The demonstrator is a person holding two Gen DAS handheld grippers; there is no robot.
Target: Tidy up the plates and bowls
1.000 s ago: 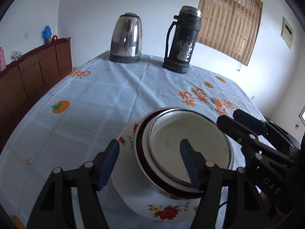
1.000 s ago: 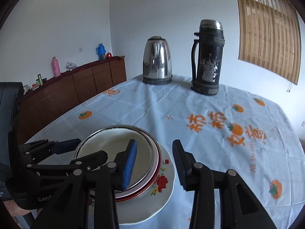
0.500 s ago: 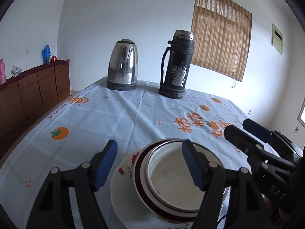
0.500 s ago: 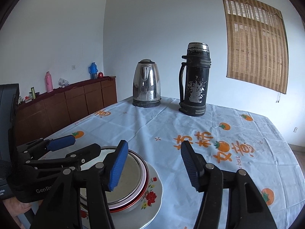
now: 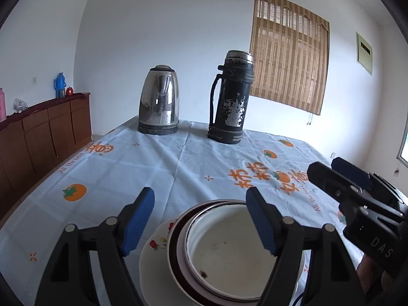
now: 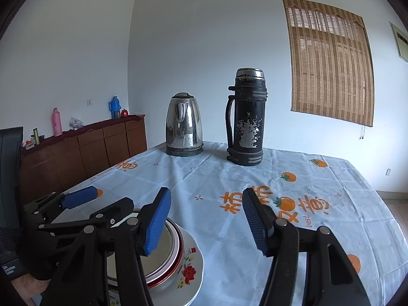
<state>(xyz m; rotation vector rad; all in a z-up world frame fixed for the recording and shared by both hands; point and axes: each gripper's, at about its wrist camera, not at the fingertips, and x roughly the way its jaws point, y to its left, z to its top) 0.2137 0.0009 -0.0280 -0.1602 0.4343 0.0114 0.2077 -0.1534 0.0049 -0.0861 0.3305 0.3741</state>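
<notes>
Three dishes sit nested, mouths up, at the table's (image 5: 107,178) near edge: a white bowl (image 5: 227,250) inside a red-rimmed bowl (image 5: 176,244) on a flowered plate (image 6: 190,267). Round, they have no long axis. Left tool (image 5: 200,220) is opening, empty; right tool (image 6: 206,219) is spread, empty. Kettle (image 5: 158,100) and flask (image 5: 232,99) stand far behind, well apart.

Nested upright near the table's (image 5: 107,178) near edge: white metal bowl (image 5: 227,250) inside red-rimmed bowl (image 5: 174,252), both resting on a white flower-patterned plate (image 5: 153,250).
</notes>
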